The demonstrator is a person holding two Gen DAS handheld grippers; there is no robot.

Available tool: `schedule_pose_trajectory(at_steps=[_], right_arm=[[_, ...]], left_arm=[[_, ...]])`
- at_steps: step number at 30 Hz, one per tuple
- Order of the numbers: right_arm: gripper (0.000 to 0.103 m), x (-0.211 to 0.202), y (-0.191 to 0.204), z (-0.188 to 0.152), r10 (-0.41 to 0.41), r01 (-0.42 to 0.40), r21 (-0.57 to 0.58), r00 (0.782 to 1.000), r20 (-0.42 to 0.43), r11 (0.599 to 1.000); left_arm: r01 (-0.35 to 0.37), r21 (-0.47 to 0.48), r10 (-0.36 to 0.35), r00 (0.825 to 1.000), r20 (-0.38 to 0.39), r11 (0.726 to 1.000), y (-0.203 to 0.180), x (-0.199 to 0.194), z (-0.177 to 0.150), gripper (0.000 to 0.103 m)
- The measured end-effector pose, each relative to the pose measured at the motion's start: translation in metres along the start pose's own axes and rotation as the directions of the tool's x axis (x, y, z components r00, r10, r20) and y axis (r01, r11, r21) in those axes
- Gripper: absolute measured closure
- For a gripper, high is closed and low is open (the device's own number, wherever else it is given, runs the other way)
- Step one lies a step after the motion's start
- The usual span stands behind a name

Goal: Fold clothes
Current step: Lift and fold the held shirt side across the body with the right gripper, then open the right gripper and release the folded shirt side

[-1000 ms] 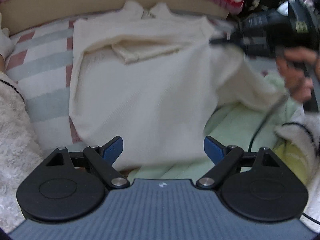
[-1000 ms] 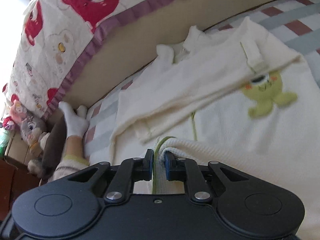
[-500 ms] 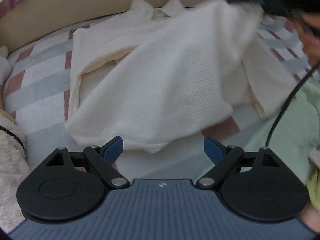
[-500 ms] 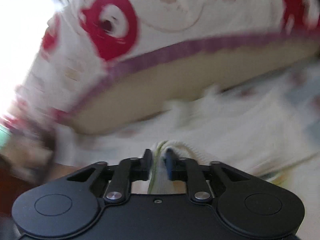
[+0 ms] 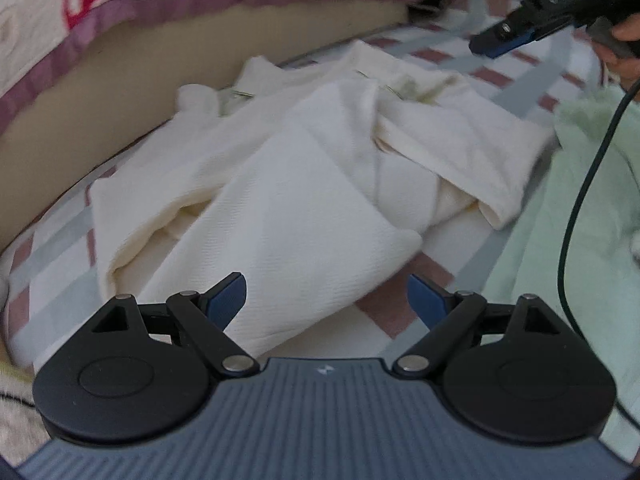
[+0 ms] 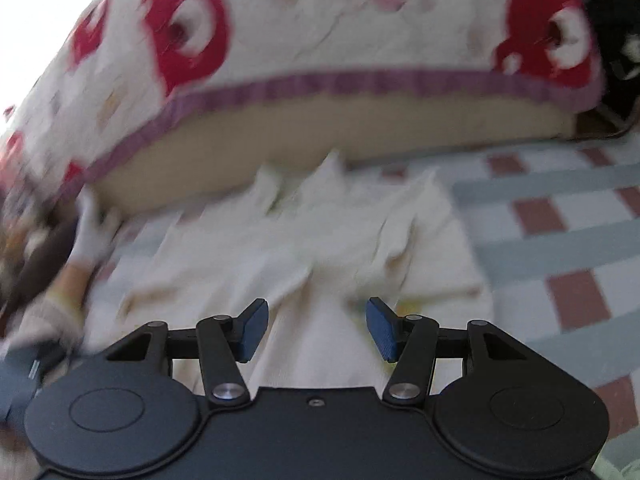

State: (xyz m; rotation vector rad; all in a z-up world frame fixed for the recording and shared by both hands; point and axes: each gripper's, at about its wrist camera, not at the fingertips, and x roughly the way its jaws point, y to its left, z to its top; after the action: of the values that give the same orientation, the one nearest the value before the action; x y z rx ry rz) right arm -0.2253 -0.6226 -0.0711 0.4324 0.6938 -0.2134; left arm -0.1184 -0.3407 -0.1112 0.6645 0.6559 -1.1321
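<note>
A cream knitted garment [image 5: 304, 184] lies loosely folded over itself on the checked sheet [image 5: 60, 240]. My left gripper [image 5: 326, 294] hovers just above its near corner, jaws wide open and empty. In the left wrist view my right gripper [image 5: 508, 38] hangs in the air at the top right, held by a hand [image 5: 624, 40], clear of the cloth. In the blurred right wrist view the right gripper [image 6: 316, 330] has its jaws opening above the cream garment [image 6: 320, 256], and nothing sits between the blue pads [image 6: 380, 328].
A mattress with a red-bear cover and purple trim [image 5: 168, 4] borders the far side. A pale green cloth [image 5: 580, 208] lies to the right under a black cable [image 5: 580, 200]. A person's white-socked foot [image 6: 90, 232] rests at the left edge.
The right gripper carried the garment's hem up and over, then let it go; its jaws have spread. The cloth now lies doubled and rumpled. The left gripper slid sideways and rolled.
</note>
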Motion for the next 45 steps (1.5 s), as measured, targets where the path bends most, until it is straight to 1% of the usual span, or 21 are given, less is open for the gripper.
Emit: schedule_pose_trajectory(at_steps=[5,10,12,14,15,16,18,20,22,23,24,25,26,30,32,34,36,38,41,43,45], right_arm=[[0.043,0.034,0.034,-0.032,-0.012,-0.051,-0.242,0.967,-0.255,0.969],[0.043,0.06,0.06,-0.062,-0.082,-0.103,-0.424,0.914,-0.397,0.9],[0.043,0.06,0.069,-0.073,-0.131,-0.088,-0.518,0.919,-0.371,0.851],[0.043,0.055,0.082,-0.085,-0.171,-0.065,-0.641,0.939,-0.299,0.764],[0.043,0.053,0.087,-0.091,-0.169,-0.077,-0.684,0.943,-0.286,0.725],[0.043,0.053,0.09,-0.095,-0.167,-0.087,-0.715,0.946,-0.278,0.694],[0.043,0.054,0.093,-0.102,-0.177,-0.09,-0.761,0.949,-0.261,0.642],[0.045,0.054,0.088,-0.104,-0.196,-0.066,-0.78,0.951,-0.237,0.622],[0.049,0.054,0.077,-0.094,-0.154,-0.085,-0.737,0.956,-0.25,0.671],[0.063,0.054,0.071,-0.088,-0.123,-0.103,-0.706,0.957,-0.261,0.701],[0.087,0.053,0.065,-0.082,-0.092,-0.121,-0.674,0.958,-0.271,0.729],[0.098,0.053,0.059,-0.075,-0.068,-0.121,-0.643,0.963,-0.262,0.756],[0.098,0.053,0.053,-0.066,-0.051,-0.105,-0.612,0.971,-0.233,0.784],[0.098,0.045,0.018,-0.024,-0.038,0.031,-0.428,0.999,-0.007,0.903],[0.098,0.041,-0.008,-0.004,-0.101,0.132,-0.289,0.988,0.12,0.948],[0.098,0.042,-0.033,0.009,-0.21,0.244,-0.179,0.96,0.186,0.953],[0.097,0.049,-0.054,0.016,-0.282,0.307,-0.119,0.941,0.189,0.944],[0.097,0.059,-0.072,0.017,-0.293,0.306,-0.08,0.945,0.146,0.949],[0.089,0.071,-0.089,0.017,-0.29,0.29,-0.011,0.956,0.047,0.957],[0.087,0.072,-0.098,0.016,-0.265,0.264,0.054,0.964,0.022,0.963],[0.051,0.068,-0.106,0.014,-0.216,0.209,0.146,0.976,0.029,0.967]], left_arm=[[-0.014,0.085,0.018,0.998,-0.055,0.996,-0.012,0.017,-0.002,0.015],[-0.038,0.084,0.043,0.997,-0.062,0.996,-0.007,0.036,0.006,0.015],[-0.097,0.106,0.102,0.993,-0.051,0.99,-0.007,0.042,0.009,0.025],[-0.139,0.099,0.146,0.987,-0.065,0.985,-0.003,0.044,0.015,0.071],[-0.141,0.074,0.146,0.987,-0.068,0.987,0.002,0.043,0.02,0.084],[-0.13,0.029,0.132,0.989,-0.064,0.991,0.011,0.04,0.024,0.09],[-0.138,-0.048,0.137,0.99,-0.042,0.989,0.03,0.033,0.033,0.09],[-0.157,-0.133,0.156,0.988,-0.018,0.979,0.055,0.026,0.043,0.091],[-0.149,-0.208,0.153,0.988,-0.001,0.967,0.08,0.025,0.05,0.091],[-0.142,-0.243,0.149,0.989,0.008,0.96,0.092,0.025,0.053,0.091],[-0.135,-0.278,0.145,0.989,0.017,0.951,0.105,0.025,0.057,0.091],[-0.132,-0.301,0.146,0.989,0.025,0.945,0.116,0.026,0.06,0.091],[-0.135,-0.31,0.152,0.988,0.032,0.941,0.126,0.028,0.064,0.091],[-0.138,-0.334,0.167,0.984,0.061,0.933,0.158,0.04,0.087,0.091],[-0.141,-0.341,0.174,0.982,0.069,0.93,0.172,0.048,0.097,0.091],[-0.143,-0.348,0.173,0.983,0.055,0.926,0.183,0.063,0.101,0.091],[-0.12,-0.378,0.136,0.991,0.015,0.918,0.195,0.084,0.097,0.091],[-0.069,-0.442,0.064,0.998,-0.025,0.894,0.206,0.105,0.087,0.091],[0.015,-0.589,-0.061,0.996,-0.058,0.808,0.226,0.124,0.068,0.091],[0.04,-0.612,-0.079,0.996,-0.037,0.79,0.235,0.121,0.06,0.088],[0.038,-0.592,-0.066,0.998,-0.025,0.805,0.241,0.111,0.055,0.084]])
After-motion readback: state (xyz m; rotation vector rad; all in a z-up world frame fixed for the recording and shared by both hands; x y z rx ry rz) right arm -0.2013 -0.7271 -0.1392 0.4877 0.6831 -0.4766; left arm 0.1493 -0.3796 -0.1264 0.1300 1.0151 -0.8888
